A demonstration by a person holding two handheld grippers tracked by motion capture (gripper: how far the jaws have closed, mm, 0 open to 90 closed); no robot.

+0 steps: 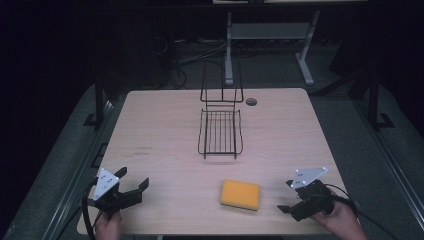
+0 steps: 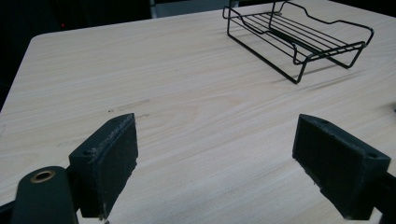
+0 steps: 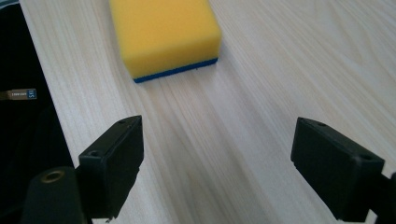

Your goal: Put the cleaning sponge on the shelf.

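A yellow sponge (image 1: 240,194) with a blue underside lies flat near the table's front edge, right of centre; the right gripper view shows the sponge (image 3: 163,32) just ahead of the jaws. A black wire rack (image 1: 220,131) stands at the table's middle back, also seen as the rack (image 2: 299,39) in the left gripper view. My left gripper (image 1: 134,180) rests open at the front left corner with nothing between its jaws. My right gripper (image 1: 286,196) is open at the front right, pointing at the sponge from a short way off, apart from it.
The light wooden table (image 1: 165,125) has a round cable hole (image 1: 251,101) at the back. A metal desk frame (image 1: 270,35) stands on the dark floor beyond. The table edge (image 3: 35,70) runs close along the right gripper's left side.
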